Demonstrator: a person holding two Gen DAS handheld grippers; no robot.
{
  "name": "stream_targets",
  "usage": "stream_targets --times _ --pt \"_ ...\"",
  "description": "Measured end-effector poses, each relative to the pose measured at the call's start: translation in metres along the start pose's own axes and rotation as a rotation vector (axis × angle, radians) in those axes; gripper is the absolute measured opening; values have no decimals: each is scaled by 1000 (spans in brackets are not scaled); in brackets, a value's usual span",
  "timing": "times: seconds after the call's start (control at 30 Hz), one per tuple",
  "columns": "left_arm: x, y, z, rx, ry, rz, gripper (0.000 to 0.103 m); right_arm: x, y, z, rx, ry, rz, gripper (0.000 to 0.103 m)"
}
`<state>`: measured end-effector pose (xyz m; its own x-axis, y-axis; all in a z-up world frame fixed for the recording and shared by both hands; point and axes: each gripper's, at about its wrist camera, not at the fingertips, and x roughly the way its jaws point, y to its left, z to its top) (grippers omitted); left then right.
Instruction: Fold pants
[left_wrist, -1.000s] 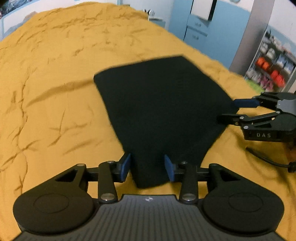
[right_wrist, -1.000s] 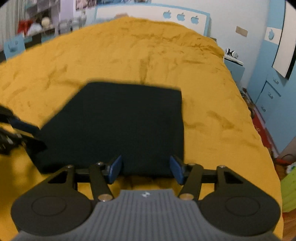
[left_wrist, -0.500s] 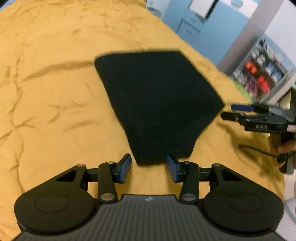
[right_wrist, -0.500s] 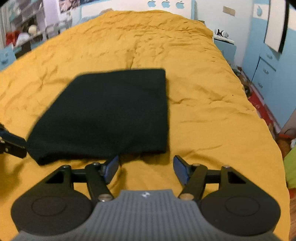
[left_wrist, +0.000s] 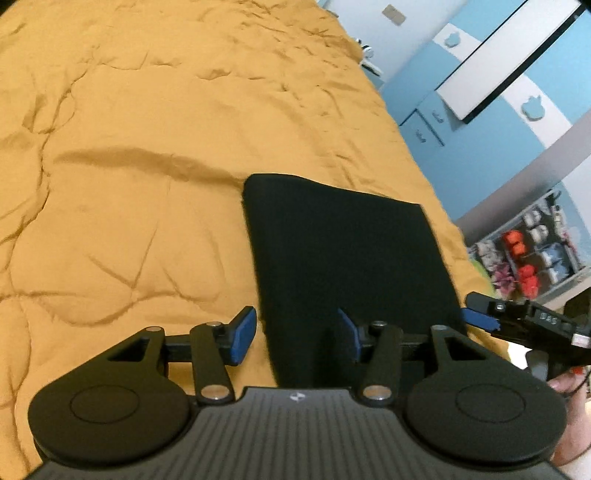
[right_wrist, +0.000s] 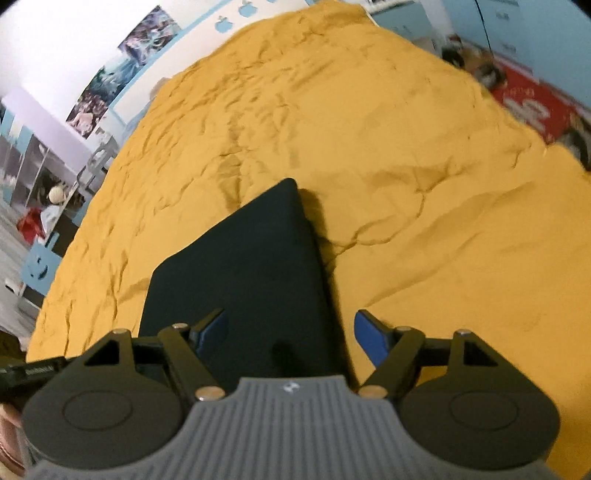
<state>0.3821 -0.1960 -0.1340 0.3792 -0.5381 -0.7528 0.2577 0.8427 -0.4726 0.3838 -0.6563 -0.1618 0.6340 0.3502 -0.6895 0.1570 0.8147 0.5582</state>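
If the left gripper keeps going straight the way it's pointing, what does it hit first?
Probably the folded black pants: the left gripper, jaws opening, straddles their near left edge, angled down toward the yellow bedspread. Depth is unclear.

wrinkled yellow bedspread, folded black pants flat on it

pants on bedspread; cabinet right of bed
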Motion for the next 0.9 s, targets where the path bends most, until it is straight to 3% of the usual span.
stream_targets --times 0.17,0.37,0.6,0.73,0.9 --pt "20 14 7 -40 18 9 61 19 -20 2 74 21 44 71" --pt "29 27 11 -56 24 -39 64 38 -43 3 152 45 116 73" --pt "40 39 16 -85 27 -111 64 61 -37 7 132 68 156 72" --pt "45 43 18 -100 24 -138 60 69 -39 9 159 65 173 63" --pt "50 43 21 -124 24 -171 42 73 -56 7 260 47 231 43"
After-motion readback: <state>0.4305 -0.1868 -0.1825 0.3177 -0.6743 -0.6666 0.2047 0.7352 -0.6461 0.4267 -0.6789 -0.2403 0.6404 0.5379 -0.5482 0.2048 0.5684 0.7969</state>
